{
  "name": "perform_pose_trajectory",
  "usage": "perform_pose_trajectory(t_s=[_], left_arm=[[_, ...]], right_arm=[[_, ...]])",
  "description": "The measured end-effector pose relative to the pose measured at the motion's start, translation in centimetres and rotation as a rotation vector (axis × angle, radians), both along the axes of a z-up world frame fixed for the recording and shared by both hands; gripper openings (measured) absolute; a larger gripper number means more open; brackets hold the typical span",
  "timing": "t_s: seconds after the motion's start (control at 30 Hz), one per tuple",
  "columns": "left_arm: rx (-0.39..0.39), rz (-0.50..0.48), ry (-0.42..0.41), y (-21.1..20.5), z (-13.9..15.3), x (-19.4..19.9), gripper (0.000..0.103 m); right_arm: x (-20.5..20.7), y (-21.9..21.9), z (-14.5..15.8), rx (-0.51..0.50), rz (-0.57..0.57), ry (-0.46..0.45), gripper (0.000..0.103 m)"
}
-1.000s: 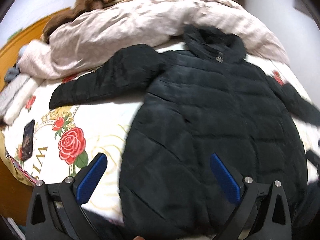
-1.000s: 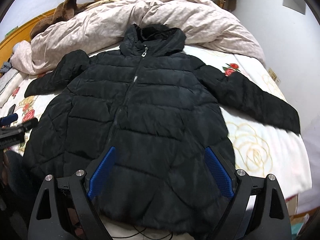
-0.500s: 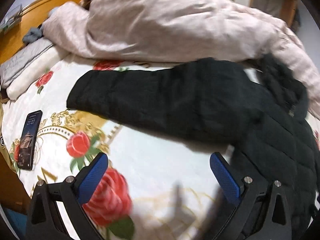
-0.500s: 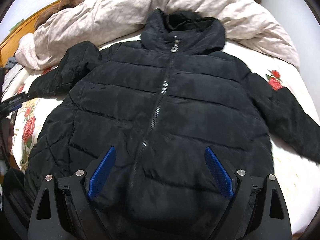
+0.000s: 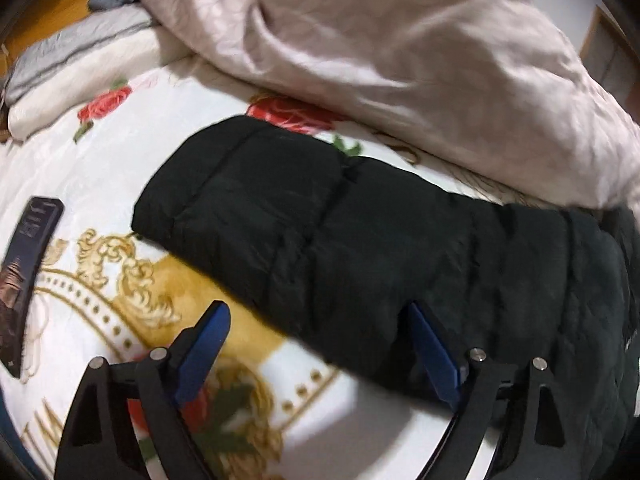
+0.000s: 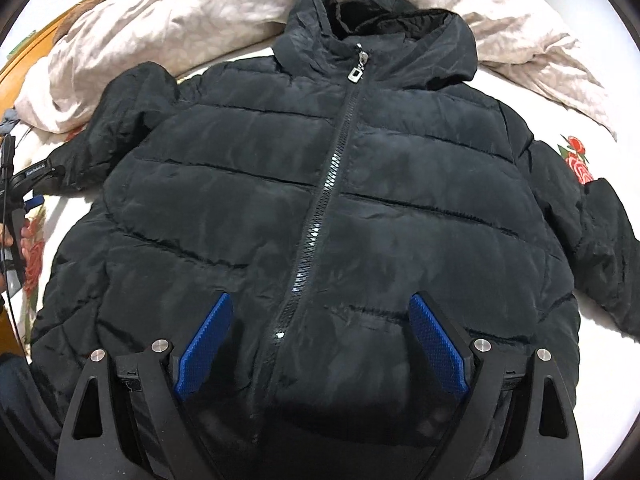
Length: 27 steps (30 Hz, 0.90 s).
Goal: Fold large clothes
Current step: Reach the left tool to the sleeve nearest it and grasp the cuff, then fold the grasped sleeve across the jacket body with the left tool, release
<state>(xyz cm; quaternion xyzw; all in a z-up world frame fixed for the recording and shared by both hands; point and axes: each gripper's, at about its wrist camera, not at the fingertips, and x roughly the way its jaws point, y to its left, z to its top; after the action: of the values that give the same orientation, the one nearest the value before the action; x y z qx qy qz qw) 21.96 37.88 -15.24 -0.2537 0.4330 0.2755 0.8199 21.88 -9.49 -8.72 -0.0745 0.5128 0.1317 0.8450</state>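
Lying face up on the rose-print bedsheet (image 5: 100,168), the black puffer jacket (image 6: 320,208) is zipped shut, its hood (image 6: 384,28) against the crumpled pink duvet (image 6: 168,20).

Left of the jacket, a phone (image 5: 28,276) rests on the sheet near the bed's edge, well apart from the cuff. The jacket's outstretched sleeve (image 5: 320,232) runs from that cuff toward the body, with bare printed sheet along its near edge and the duvet just beside its far edge. The left hand-held gripper (image 5: 320,340) hovers over this near edge with its blue-padded fingers (image 5: 204,344) spread wide, holding nothing; one finger is over the sheet, the other over the sleeve. A folded pillow (image 5: 80,56) sits beyond the sleeve, by the wooden headboard.

Over the jacket's lower front, the right hand-held gripper (image 6: 320,340) is likewise spread and empty, straddling the zipper (image 6: 332,168). Right of the jacket's body, the other sleeve (image 6: 592,232) angles outward, with plain white sheet beyond it.
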Motion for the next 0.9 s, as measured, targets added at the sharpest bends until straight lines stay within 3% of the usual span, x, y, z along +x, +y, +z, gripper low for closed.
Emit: perform_pose_trajectory(t_s=[0.07,0.13,0.2,0.3,0.43,0.6,0.77,0.9], left_arm=[[0.015,0.003,-0.012,0.4,-0.3,0.3,0.086],[0.039,-0.021,-0.026,0.3,-0.3,0.9,0.074],[0.042,-0.044,-0.035,0.1,-0.1,1.4,0.049],[0.043,-0.072,-0.051,-0.4,1.1,1.8,0.022],[0.047,-0.109,-0.116,-1.2,4.5,1.4,0.016],[0.096,-0.202,-0.228,-4.1,11.7,0.3,0.015],[0.103,-0.328,-0.333,-8.9,18.7,-0.5,0.015],[0.081,-0.446,-0.388,-13.9,22.5,-0.7,0.015]], right_arm=[[0.3,-0.2,-0.6,-0.008,-0.007,0.012,0.090],[0.5,-0.5,-1.0,-0.017,-0.014,0.024,0.090],[0.6,-0.8,-1.2,-0.023,-0.020,0.027,0.090],[0.5,-1.0,-1.2,-0.027,-0.015,0.023,0.090],[-0.1,-1.2,-0.9,-0.048,-0.002,0.025,0.090],[-1.4,-2.4,0.3,-0.032,-0.019,0.019,0.090],[-2.8,-4.8,2.6,-0.001,-0.064,-0.010,0.090],[-4.0,-6.8,4.3,0.028,-0.096,-0.029,0.090]])
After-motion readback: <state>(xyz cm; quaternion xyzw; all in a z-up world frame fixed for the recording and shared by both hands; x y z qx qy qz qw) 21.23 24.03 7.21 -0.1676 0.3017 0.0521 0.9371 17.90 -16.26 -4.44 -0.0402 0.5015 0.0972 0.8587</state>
